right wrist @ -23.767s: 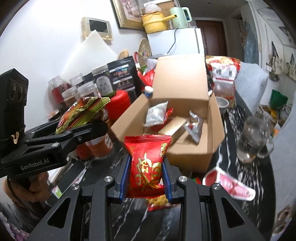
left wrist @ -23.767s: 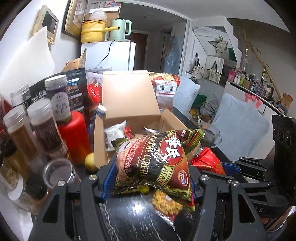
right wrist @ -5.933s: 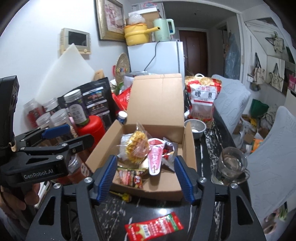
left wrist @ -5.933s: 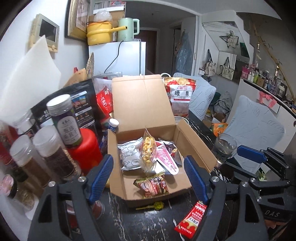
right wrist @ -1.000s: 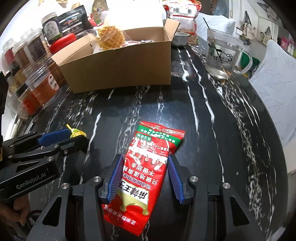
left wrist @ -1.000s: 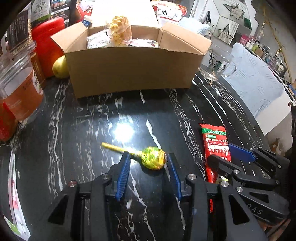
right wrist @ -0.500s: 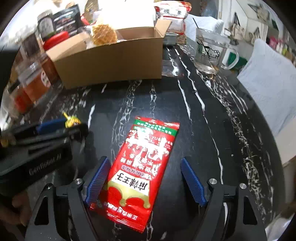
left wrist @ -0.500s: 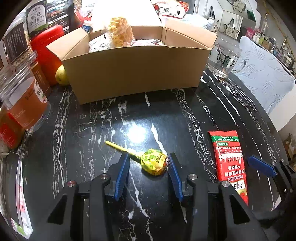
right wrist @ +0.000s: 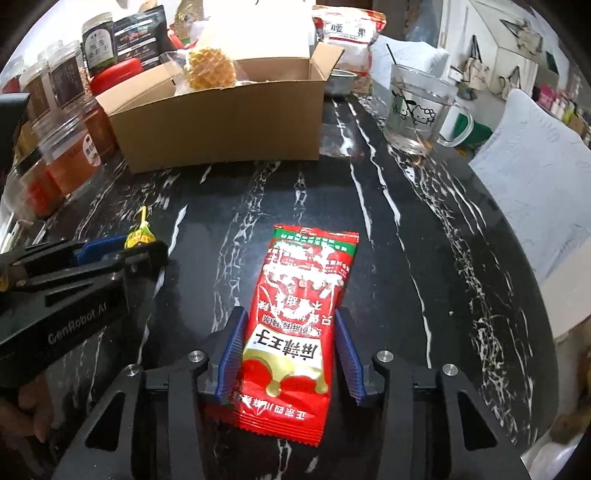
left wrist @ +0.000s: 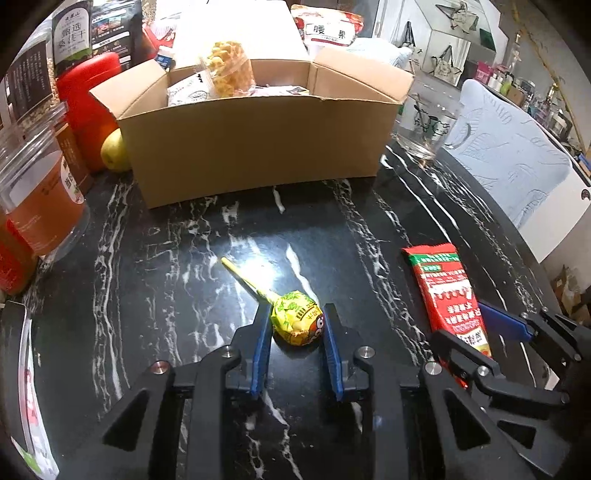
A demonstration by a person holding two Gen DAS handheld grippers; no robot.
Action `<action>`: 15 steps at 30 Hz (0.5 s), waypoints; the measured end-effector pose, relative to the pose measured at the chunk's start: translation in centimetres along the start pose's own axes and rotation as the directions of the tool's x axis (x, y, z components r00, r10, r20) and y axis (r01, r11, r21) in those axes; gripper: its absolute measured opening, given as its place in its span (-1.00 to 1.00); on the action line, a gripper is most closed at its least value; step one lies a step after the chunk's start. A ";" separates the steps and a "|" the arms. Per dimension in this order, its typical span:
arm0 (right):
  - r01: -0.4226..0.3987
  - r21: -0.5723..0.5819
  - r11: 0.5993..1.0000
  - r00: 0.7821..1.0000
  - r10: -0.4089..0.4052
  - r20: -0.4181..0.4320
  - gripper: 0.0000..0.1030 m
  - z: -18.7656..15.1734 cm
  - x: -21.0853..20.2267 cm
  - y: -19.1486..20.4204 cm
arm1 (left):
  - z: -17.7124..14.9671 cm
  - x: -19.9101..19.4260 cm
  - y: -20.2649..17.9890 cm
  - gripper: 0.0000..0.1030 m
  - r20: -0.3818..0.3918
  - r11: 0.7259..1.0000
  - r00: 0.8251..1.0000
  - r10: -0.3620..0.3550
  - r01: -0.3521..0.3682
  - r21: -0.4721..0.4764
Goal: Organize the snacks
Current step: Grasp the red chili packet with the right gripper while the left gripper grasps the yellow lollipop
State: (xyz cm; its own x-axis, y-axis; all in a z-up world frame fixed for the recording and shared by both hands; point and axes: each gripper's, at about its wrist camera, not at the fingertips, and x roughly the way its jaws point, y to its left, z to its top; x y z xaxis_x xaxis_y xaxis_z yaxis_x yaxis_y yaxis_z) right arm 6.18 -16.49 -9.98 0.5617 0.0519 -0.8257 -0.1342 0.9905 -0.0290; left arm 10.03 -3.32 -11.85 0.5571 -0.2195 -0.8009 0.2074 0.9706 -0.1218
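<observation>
While the left gripper [left wrist: 295, 332] pinches the lollipop [left wrist: 297, 323] on the bench [left wrist: 166, 258], the right gripper [right wrist: 288, 350] is closing on the red packet [right wrist: 299, 302], its fingers [right wrist: 231, 354] apparently not pressing yet. Should the round head squirt out or the slick packet slide, neither reaches the box [left wrist: 258, 144] at twelve o'clock.

You can read "GenRobot.AI" on the left gripper [right wrist: 122, 254], "腰果" on the white-labelled bag [right wrist: 347, 27] behind the cardboard box [right wrist: 221, 122], large upside-down characters, perhaps "麻辣王子", on the red snack packet [right wrist: 295, 314], and a Hello Kitty drawing on the glass mug [right wrist: 417, 110].
</observation>
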 end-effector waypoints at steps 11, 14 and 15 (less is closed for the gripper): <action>-0.057 0.071 0.996 0.998 0.056 0.019 -0.12 -0.2 -0.5 -0.7 | 0.0 -1.1 -0.7 -0.48 0.019 0.999 0.999 -0.027 0.026 0.024; -0.066 0.073 0.995 0.998 0.064 0.027 -0.12 -0.1 -0.8 -0.7 | 0.0 -1.4 -0.7 -0.48 0.026 0.999 0.999 -0.033 0.033 0.024; -0.069 0.073 0.995 0.997 0.067 0.030 -0.12 -0.1 -1.0 -0.7 | 0.0 -1.5 -0.6 -0.48 0.029 0.999 0.999 -0.037 0.036 0.023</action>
State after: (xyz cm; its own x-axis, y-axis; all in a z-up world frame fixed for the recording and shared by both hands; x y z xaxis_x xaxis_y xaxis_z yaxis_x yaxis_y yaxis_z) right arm 5.64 -17.27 -9.18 0.5756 0.1222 -0.8085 -0.1126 0.9912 0.0696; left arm 9.05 -3.58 -10.52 0.5720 -0.2575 -0.7788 0.2455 0.9597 -0.1370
